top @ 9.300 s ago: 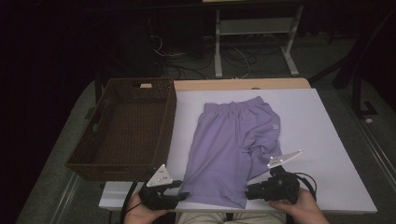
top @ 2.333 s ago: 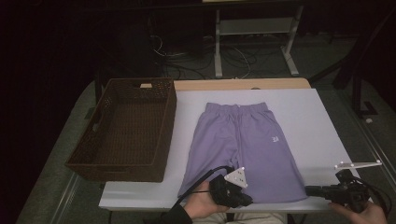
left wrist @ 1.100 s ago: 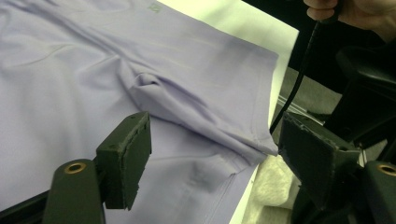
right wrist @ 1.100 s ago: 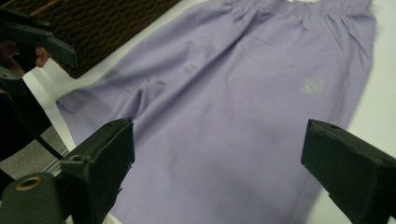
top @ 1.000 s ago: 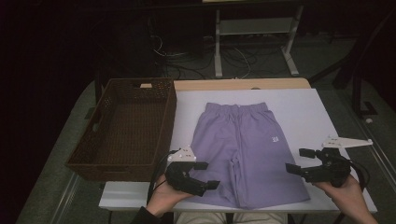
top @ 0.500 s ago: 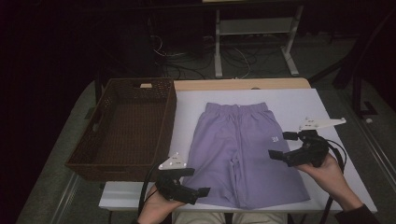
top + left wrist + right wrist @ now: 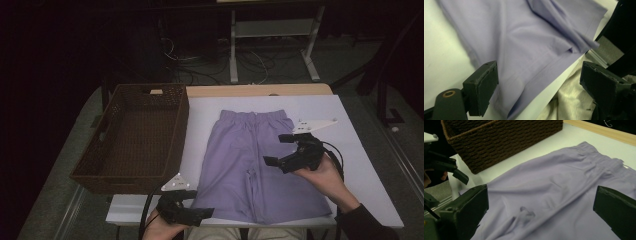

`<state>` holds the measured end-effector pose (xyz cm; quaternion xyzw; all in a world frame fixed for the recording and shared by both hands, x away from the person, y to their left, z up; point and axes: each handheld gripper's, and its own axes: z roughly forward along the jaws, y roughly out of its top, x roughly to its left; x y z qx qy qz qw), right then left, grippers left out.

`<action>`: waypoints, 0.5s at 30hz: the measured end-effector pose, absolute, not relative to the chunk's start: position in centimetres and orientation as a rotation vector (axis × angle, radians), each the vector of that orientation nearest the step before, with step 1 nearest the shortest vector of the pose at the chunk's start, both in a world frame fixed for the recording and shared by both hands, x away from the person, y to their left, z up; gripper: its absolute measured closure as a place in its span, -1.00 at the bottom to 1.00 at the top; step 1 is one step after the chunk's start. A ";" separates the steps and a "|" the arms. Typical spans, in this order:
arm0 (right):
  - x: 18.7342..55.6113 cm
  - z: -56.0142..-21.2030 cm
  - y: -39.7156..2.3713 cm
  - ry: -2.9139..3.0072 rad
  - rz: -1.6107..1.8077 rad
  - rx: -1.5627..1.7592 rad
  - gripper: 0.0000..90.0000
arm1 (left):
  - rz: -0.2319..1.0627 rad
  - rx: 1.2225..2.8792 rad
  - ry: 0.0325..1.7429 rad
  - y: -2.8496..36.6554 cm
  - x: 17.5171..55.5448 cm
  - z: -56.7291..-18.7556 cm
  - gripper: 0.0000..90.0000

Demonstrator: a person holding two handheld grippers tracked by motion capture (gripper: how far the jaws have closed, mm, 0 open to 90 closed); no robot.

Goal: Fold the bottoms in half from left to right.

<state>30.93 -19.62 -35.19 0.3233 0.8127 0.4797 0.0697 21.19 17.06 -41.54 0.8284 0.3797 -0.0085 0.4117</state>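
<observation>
Lilac shorts (image 7: 252, 165) spread flat on the white tabletop (image 7: 360, 160)

The shorts lie front up, the gathered elastic waistband toward the far edge and both leg hems at the near edge, roughly midway between the table's left and right sides. The cloth is plain pale purple and mostly smooth, with a small pucker at the crotch seam and a loose fold along one leg near the hem. A tiny pale mark sits near the right side seam.

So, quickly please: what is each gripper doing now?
Left gripper: open, holding nothing, at the hem of the lilac cotton shorts.
Right gripper: open, empty, above them.
</observation>
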 end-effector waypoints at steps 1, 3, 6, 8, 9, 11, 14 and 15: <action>31.0 -35.2 -19.3 2.449 1.445 0.967 -0.99 | -0.026 2.087 0.959 17.2 21.1 -41.6 -0.66; 31.1 -35.4 -18.7 2.454 1.445 0.961 -0.99 | -0.034 2.093 0.966 17.3 21.0 -41.8 -0.66; 31.4 -35.6 -18.0 2.469 1.441 0.957 -0.99 | -0.046 2.100 0.981 17.5 20.9 -42.0 -0.66; 31.6 -35.7 -17.6 2.479 1.440 0.955 -0.99 | -0.054 2.101 0.991 17.7 20.9 -42.1 -0.64; 31.8 -35.8 -17.4 2.484 1.439 0.952 -0.99 | -0.057 2.103 0.995 17.8 21.0 -42.2 -0.63; 32.0 -35.9 -17.0 2.490 1.437 0.952 -0.99 | -0.062 2.099 1.007 18.0 21.0 -42.3 -0.59; 32.3 -36.1 -16.3 2.504 1.426 0.945 -0.99 | -0.073 2.096 1.035 18.3 21.1 -42.5 -0.51; 32.4 -36.2 -16.1 2.506 1.425 0.939 -0.99 | -0.076 2.096 1.049 18.4 21.2 -42.6 -0.48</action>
